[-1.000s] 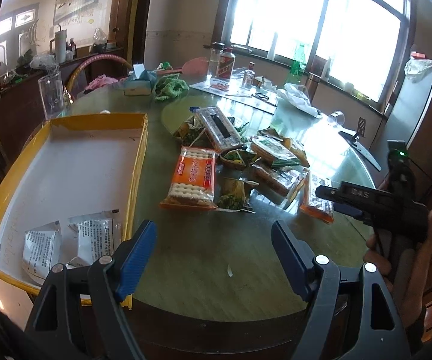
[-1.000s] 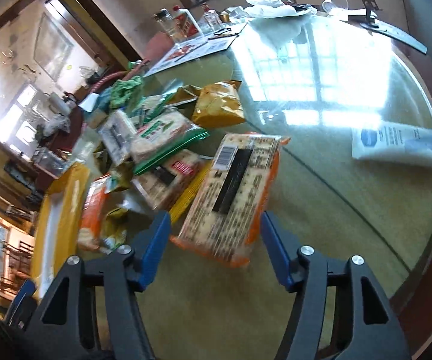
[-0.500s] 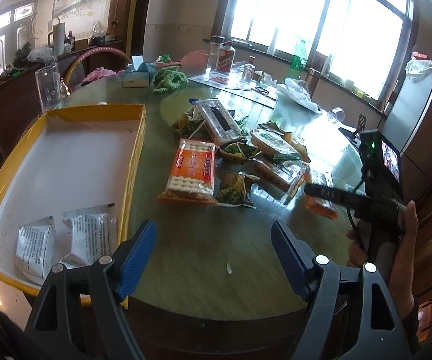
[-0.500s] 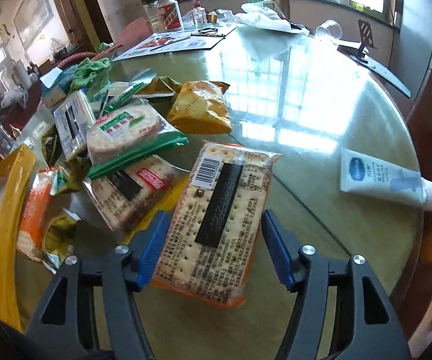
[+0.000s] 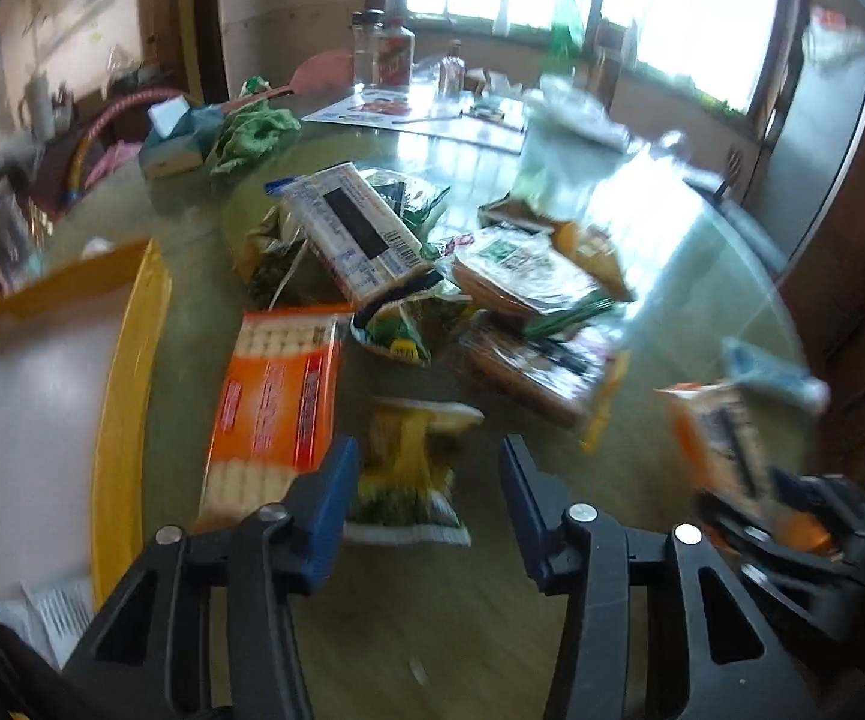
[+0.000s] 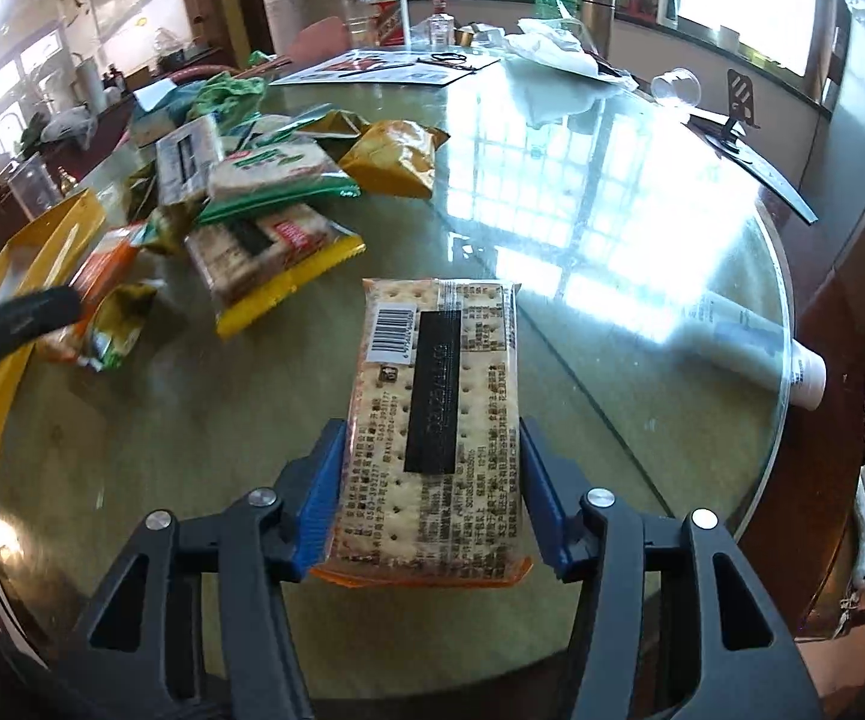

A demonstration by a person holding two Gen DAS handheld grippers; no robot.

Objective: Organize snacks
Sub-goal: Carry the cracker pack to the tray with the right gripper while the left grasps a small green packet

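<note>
Right gripper [image 6: 429,492]: both blue pads press the long sides of a cracker pack [image 6: 432,420], barcode side up; the jaws have just been closing and the pack is clamped between them over the glass-topped table [image 6: 612,252].

Left gripper [image 5: 426,504]: the jaws have just been closing and now stand half-wide. A small yellow-green snack bag [image 5: 411,468] lies on the table between the fingertips; the blurred picture shows no clear contact with the pads.

Just left of that bag lies an orange cracker pack [image 5: 276,402]. Beyond it is a loose heap of snack packets [image 5: 492,288]. A yellow-rimmed tray [image 5: 126,372] sits at the left table edge with white sachets [image 5: 54,606] inside.

A white tube [image 6: 750,348] lies near the right rim.
</note>
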